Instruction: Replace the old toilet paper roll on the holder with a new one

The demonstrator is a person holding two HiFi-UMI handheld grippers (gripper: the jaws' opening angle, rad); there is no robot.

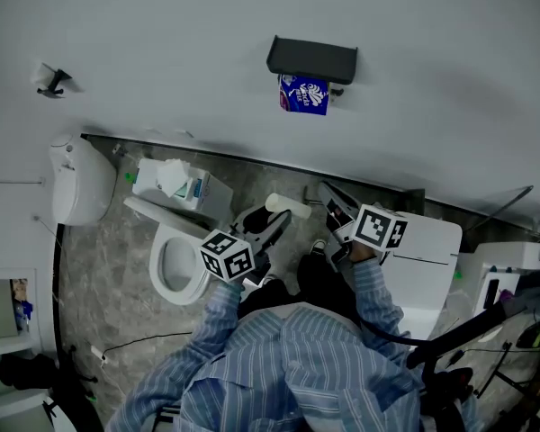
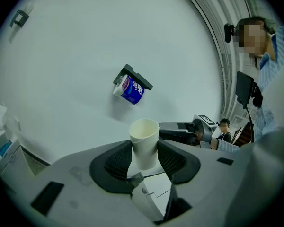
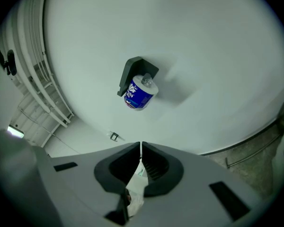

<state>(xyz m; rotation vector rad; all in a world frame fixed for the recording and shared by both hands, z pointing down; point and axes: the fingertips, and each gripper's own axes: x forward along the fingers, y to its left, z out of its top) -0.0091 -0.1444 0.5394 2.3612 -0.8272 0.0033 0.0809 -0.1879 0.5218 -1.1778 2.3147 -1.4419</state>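
The left tongs (image 2: pixel 144 150) are gripping the empty cardboard tube (image 2: pixel 144 135). The right tongs (image 3: pixel 140 148) are pressing together with nothing between. The blue-wrapped roll (image 3: pixel 140 94) is hanging under the dark wall holder (image 3: pixel 132 70).

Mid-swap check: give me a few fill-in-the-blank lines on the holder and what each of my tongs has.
The roll on the holder wears a ___ wrapper.
The left tongs grip the empty tube, while the right tongs hold ___.
The right tongs' jaws stand ___.
Missing words: blue; nothing; shut.
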